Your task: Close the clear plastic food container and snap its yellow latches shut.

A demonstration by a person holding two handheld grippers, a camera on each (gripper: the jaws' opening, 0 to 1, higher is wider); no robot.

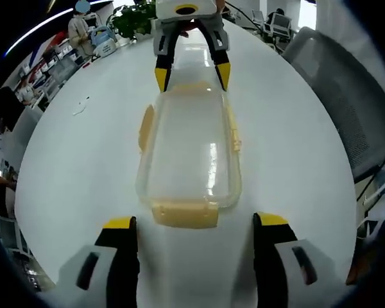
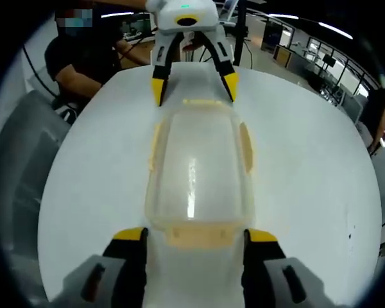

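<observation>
Clear plastic rectangular food container (image 1: 189, 151) lengthwise on white round tabletop (image 1: 295, 160); left tongs (image 1: 196, 224), right tongs (image 2: 196, 237) released, facing opposite yellow end latches (image 2: 199, 236) for snapping.

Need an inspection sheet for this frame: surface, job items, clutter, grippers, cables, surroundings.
Surface: round white table, mostly bare.
Job's things: clear container lies lengthwise between the grippers, lid on; yellow latches at both ends and both long sides; whether they are snapped cannot be told.
Clutter: small dark specks on the table.
Grippers: left gripper and right gripper face each other, jaws open, one at each end latch.
Cables: nothing seen.
Surroundings: grey chair, potted plant, seated person, office desks.
</observation>
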